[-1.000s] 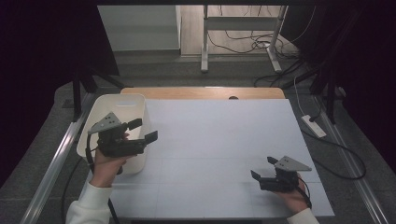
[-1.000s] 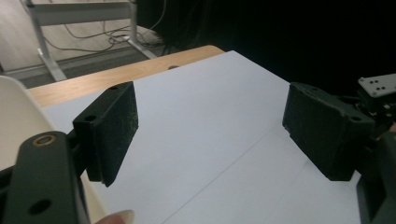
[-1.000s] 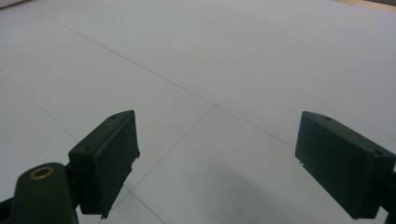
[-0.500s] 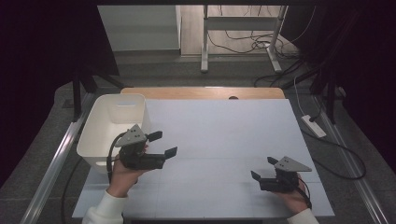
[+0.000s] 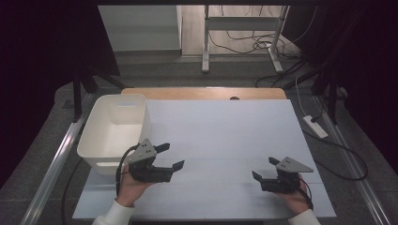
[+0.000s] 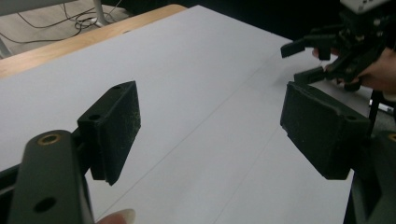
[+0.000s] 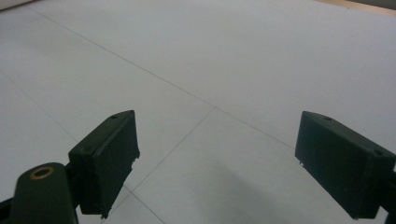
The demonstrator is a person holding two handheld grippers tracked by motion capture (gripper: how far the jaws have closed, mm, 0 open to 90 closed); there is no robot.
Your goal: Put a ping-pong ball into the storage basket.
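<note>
My left gripper (image 5: 170,156) at 7 o'clock, jaws spread, empty, beside bin (image 5: 101,136); right gripper (image 5: 263,168) at 5, spread, empty; I judge idle stage, no target yet; next needs object.

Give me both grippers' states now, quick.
Left gripper: open, holding nothing.
Right gripper: open, holding nothing.

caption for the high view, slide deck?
Both grippers, left and right, held open over a white table sheet; empty white bin at left.
</note>
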